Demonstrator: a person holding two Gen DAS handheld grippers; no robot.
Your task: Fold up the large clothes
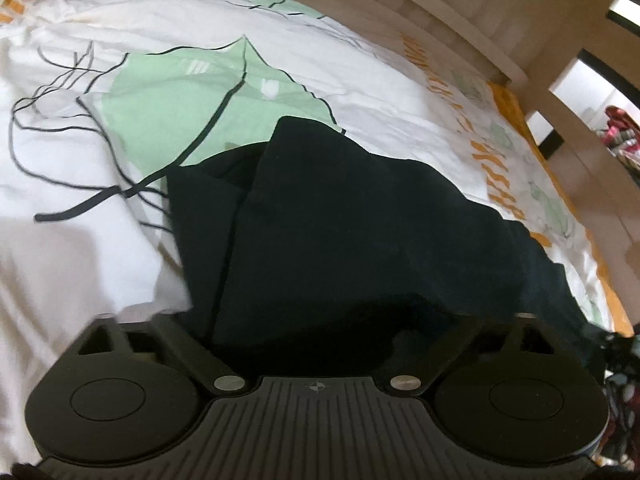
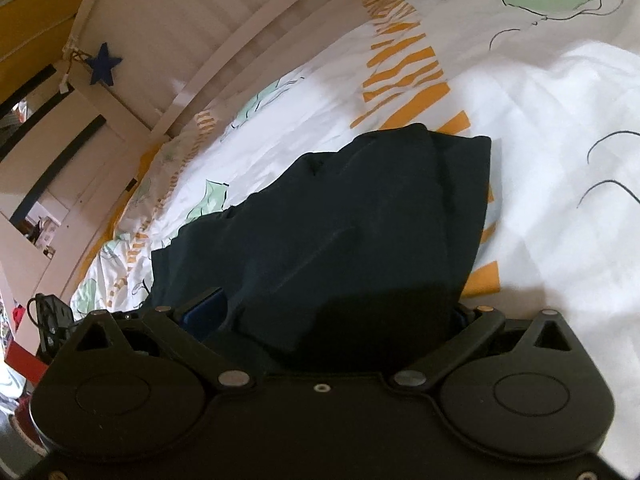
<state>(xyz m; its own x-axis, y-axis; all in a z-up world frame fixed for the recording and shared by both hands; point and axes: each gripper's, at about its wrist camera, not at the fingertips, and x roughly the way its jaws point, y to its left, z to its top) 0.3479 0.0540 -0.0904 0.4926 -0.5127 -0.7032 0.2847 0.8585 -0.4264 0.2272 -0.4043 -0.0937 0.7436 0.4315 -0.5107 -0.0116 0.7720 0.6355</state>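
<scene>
A black garment (image 1: 340, 220) lies bunched and partly folded on the bed, with a folded edge running down its left side. Its near end drapes over my left gripper (image 1: 332, 316), whose linkage arms stand spread wide; the cloth hides the fingertips. In the right wrist view the same black garment (image 2: 340, 208) rises in a heap and falls over my right gripper (image 2: 332, 314). That gripper's jaws are also spread wide. One blue finger pad (image 2: 204, 312) shows at the left beside the cloth, not pressed into it. The other finger is mostly hidden.
The bed cover (image 1: 80, 240) is white with green leaf shapes, black lines and orange stripes (image 2: 404, 68). A pale wooden bed frame (image 1: 460, 20) runs along the far side. A blue star (image 2: 103, 63) hangs on the frame. Clutter (image 1: 620, 132) sits beyond the bed.
</scene>
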